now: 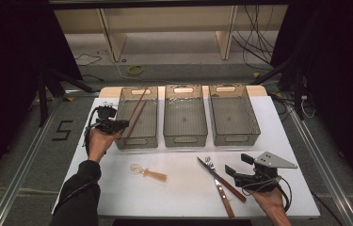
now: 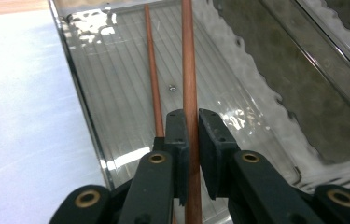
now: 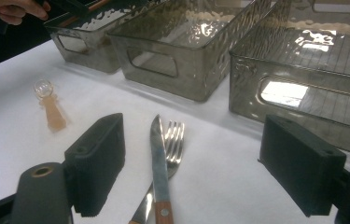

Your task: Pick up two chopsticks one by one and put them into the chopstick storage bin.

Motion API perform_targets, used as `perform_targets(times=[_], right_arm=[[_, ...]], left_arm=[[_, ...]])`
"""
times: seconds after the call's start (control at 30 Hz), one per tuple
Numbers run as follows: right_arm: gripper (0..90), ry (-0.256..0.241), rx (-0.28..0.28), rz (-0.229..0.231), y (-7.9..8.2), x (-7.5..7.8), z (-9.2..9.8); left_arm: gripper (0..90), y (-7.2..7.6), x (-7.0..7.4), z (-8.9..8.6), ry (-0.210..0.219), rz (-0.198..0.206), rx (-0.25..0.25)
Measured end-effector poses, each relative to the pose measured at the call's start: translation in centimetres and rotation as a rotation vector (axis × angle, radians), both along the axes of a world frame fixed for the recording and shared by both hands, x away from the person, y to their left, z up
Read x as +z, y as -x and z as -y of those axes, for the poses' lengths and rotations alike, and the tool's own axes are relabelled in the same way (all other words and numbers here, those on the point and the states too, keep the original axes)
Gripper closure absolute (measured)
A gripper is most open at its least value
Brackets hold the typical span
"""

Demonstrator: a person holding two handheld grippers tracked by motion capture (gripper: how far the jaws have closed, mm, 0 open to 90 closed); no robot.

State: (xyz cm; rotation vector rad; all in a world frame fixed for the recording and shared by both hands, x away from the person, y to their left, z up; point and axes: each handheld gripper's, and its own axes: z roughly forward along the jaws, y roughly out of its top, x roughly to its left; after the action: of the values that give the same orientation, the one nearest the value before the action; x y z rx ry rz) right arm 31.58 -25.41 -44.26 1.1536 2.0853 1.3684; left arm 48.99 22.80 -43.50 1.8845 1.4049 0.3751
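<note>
My left gripper (image 1: 119, 125) is shut on a reddish wooden chopstick (image 2: 189, 70) over the near left corner of the left clear bin (image 1: 136, 141). The chopstick slants up into the bin, and a second chopstick (image 2: 153, 74) lies beside it on the bin floor. At the table's near right, my right gripper (image 1: 236, 165) stands open with nothing between its jaws. A wooden-handled knife (image 3: 159, 158) and a fork (image 3: 175, 137) lie on the white table just ahead of it. A small amber plastic spoon (image 1: 148, 173) rests between the two hands.
Three clear bins stand in a row at the back of the table, and the middle bin (image 1: 185, 140) and right bin (image 1: 236, 138) hold nothing. A person's hand (image 3: 9, 10) grips the left gripper. Cables and shelf legs lie on the floor beyond the table.
</note>
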Motion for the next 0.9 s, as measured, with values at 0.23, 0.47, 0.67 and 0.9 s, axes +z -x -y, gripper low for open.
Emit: perform_targets(times=[0.23,0.47,0.67,0.9], right_arm=[[23.0,0.001,0.002,0.001,0.0,0.0,0.0],[23.0,-0.001,0.002,0.002,0.0,0.0,0.0],[23.1,-0.003,0.003,0.0,0.1,0.1,0.0],[23.0,-0.007,0.007,0.006,0.2,0.1,0.0]], left_arm=[[61.9,1.2,1.3,0.0,0.055,0.025,-0.027],[49.5,2.9,2.0,0.5,0.097,0.047,-0.104],[37.8,4.2,2.6,1.3,0.075,0.061,-0.21],[32.4,5.8,3.5,2.9,0.037,0.061,-0.314]])
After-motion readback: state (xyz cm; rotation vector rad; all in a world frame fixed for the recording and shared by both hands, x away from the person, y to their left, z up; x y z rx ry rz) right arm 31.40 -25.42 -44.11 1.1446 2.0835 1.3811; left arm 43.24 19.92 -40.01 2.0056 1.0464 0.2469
